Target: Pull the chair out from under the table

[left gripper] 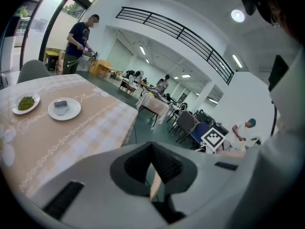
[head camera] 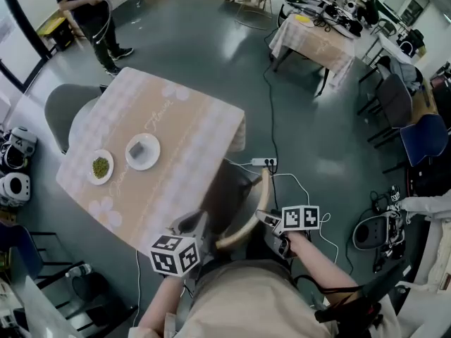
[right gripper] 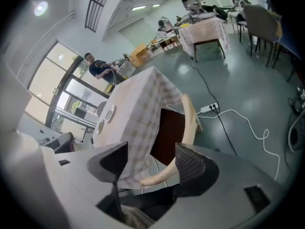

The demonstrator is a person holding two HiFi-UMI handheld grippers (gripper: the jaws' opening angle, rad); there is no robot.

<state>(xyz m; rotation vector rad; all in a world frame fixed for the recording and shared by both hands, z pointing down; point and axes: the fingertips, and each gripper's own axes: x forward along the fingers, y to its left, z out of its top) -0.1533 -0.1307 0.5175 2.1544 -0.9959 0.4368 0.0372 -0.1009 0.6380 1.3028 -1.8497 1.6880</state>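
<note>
Partly under table (head camera: 151,192) edge, chair (head camera: 262,192), open floor (head camera: 317,136) beside.

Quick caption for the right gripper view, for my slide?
Open tool poised around the wooden chair back at the checked table.

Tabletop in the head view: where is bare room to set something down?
Bare: the table from the greens plate and grey-item plate to the near edge, plus the far corner. Crowded only around those plates.

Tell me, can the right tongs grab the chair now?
Probably yes. The right tongs are open, and the chair has its wooden rail seemingly already between them. The table hangs beside it, not in the way.
</note>
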